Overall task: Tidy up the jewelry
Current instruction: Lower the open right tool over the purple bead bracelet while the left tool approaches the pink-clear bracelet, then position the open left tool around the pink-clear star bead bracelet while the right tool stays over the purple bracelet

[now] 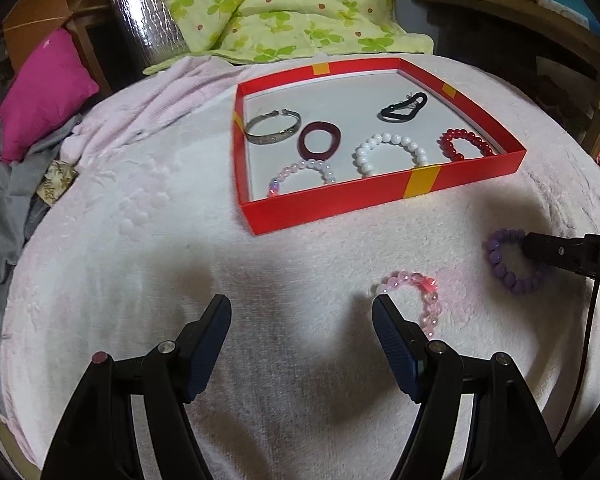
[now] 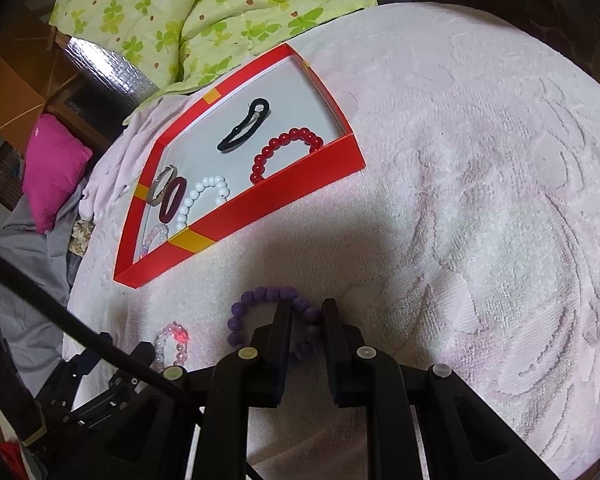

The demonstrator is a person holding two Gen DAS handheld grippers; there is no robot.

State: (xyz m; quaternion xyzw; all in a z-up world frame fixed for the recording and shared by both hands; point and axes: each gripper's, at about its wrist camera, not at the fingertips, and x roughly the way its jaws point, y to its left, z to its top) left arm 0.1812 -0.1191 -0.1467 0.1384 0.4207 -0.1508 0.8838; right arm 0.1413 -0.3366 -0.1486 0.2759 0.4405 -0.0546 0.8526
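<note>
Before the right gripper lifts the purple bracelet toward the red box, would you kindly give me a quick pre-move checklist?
1. right gripper closed around a strand of the purple bracelet: ok.
2. Grip firm enough to lift: cannot tell.
3. left gripper open, holding nothing: ok.
4. pink bracelet apart from the purple one: ok.
5. Free floor in the red box, between the black hair tie and silver bangle: ok.
</note>
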